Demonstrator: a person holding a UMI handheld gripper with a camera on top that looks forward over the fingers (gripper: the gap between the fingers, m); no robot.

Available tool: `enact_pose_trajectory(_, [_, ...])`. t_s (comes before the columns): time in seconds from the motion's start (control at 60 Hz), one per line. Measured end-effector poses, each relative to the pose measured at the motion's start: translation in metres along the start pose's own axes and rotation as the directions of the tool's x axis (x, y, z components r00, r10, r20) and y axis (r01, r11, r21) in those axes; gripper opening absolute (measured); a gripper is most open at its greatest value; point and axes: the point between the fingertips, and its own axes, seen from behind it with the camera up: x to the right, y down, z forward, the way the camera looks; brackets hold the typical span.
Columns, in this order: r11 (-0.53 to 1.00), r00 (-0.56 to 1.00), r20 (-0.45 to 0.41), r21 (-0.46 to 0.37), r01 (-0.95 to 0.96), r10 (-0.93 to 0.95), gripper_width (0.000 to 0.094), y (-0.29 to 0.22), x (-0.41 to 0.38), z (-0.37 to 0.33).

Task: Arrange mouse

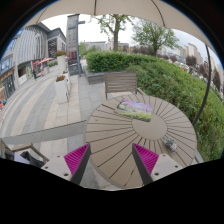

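A round wooden slatted table (120, 135) lies ahead of me. On its far side lies a flat colourful mat with a green and pink print (135, 108). A small pale object, possibly the mouse (170, 146), sits on the table's right part, beyond my right finger. My gripper (111, 165) is open and empty above the table's near edge, with bare slats between the magenta pads (76, 157). The small object is too small to identify for certain.
A wooden chair (120, 83) stands at the table's far side. Part of another chair (27, 155) shows left of my left finger. A parasol pole (210, 80) rises at the right, in front of a green hedge (175, 80). Paved ground (45, 105) stretches left.
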Motion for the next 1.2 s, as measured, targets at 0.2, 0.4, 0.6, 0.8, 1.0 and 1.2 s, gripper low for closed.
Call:
enact_pose_trajectory(0.2, [0.997, 0.988, -0.137, -0.001, -0.077, 0.077, 0.085, 0.032, 0.084, 0.005])
enact_pose_trajectory(0.4, [0.985, 0.946, -0.273, 0.025, -0.173, 0.174, 0.0853, 0.064, 0.179, 0.005])
enact_pose_trajectory(0.6, [0.975, 0.912, -0.343, 0.066, -0.214, 0.224, 0.0863, 0.09, 0.24, 0.027])
enact_pose_trajectory(0.8, [0.969, 0.895, -0.373, 0.104, -0.223, 0.246, 0.0859, 0.108, 0.276, 0.069])
enact_pose_trajectory(1.0, [0.965, 0.88, -0.394, 0.094, -0.247, 0.263, 0.0855, 0.123, 0.318, 0.117])
enact_pose_trajectory(1.2, [0.967, 0.882, -0.396, 0.087, -0.24, 0.255, 0.0857, 0.119, 0.352, 0.152])
